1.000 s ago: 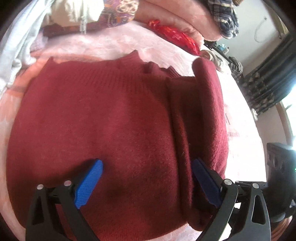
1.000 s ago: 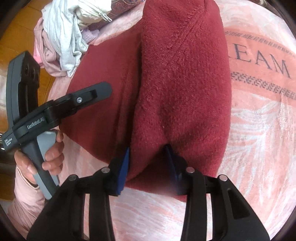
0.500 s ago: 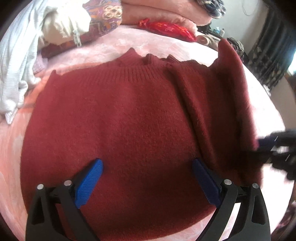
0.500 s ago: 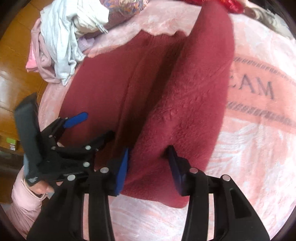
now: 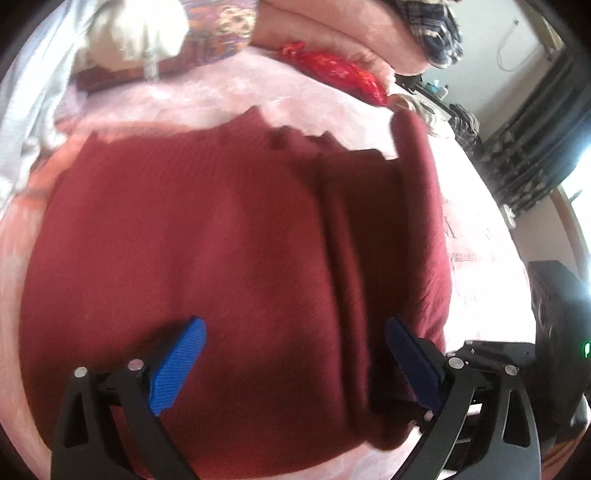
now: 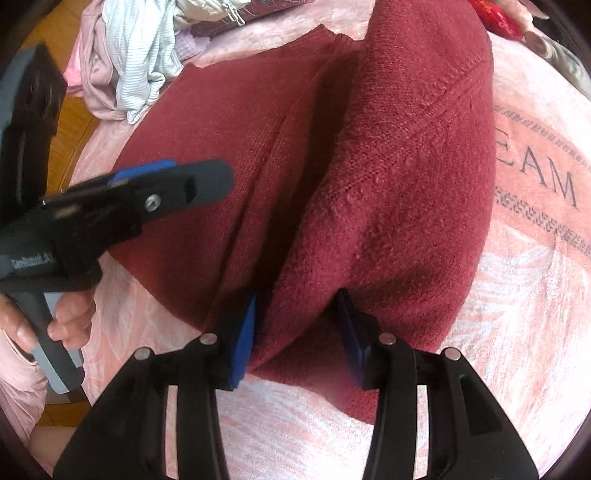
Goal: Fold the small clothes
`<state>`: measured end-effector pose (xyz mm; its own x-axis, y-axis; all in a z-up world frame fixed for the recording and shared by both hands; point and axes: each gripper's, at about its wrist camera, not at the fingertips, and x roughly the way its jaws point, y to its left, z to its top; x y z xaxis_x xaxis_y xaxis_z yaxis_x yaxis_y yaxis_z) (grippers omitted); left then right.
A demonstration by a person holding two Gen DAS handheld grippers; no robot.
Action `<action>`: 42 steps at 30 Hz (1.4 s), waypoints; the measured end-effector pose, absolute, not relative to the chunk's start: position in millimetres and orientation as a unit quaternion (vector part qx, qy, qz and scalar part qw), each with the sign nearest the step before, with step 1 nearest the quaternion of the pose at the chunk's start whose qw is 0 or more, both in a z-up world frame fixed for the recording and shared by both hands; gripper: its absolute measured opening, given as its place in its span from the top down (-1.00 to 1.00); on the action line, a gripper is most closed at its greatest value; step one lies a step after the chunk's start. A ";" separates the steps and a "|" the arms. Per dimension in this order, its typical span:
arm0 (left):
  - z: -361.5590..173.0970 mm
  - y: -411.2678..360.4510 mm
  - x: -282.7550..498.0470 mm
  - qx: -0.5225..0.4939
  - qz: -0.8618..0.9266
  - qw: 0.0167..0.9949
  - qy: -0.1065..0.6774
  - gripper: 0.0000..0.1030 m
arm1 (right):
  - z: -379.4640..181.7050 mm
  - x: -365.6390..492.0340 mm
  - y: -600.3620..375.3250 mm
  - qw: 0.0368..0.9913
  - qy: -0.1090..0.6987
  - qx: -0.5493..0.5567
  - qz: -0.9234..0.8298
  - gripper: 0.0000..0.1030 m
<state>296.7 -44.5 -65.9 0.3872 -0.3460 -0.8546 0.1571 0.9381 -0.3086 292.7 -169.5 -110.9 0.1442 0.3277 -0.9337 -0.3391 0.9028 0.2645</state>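
Moved since earlier: half a second back the left gripper [image 6: 173, 184] sat low beside the right gripper [image 6: 295, 332] in the right wrist view; now it shows higher and larger at the left edge, its handle in a hand [image 6: 62, 321]; the raised fold looks much as it did a second ago

Sweater: dark red knit sweater [image 5: 192, 251] lies spread on the pink blanket [image 6: 517, 332], collar at the far side; one side strip is lifted and folded over toward the middle [image 6: 406, 166]

Left gripper state: blue pads [image 5: 177, 365] stand wide apart above the sweater's near hem; nothing between them

Right gripper state: jaws partway apart with the thick folded edge of the sweater between the pads; both pads lie against the cloth, pinching it

Only in left wrist view: full width of the flat sweater front; red pouch [image 5: 336, 74] and stacked pink bedding [image 5: 332, 29] beyond the collar; dark curtain [image 5: 535, 147] at right; picture blurred

Only in right wrist view: printed letters [image 6: 535, 177] on the blanket; pile of pale clothes [image 6: 133, 55] at far left; wooden floor [image 6: 70, 129]; pink sleeve [image 6: 18, 387]
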 end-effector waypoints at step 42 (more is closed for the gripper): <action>-75.3 -93.6 302.1 -0.003 -0.132 0.872 0.472 0.86 | -105.2 269.1 -156.6 0.770 0.593 -0.039 0.232 0.03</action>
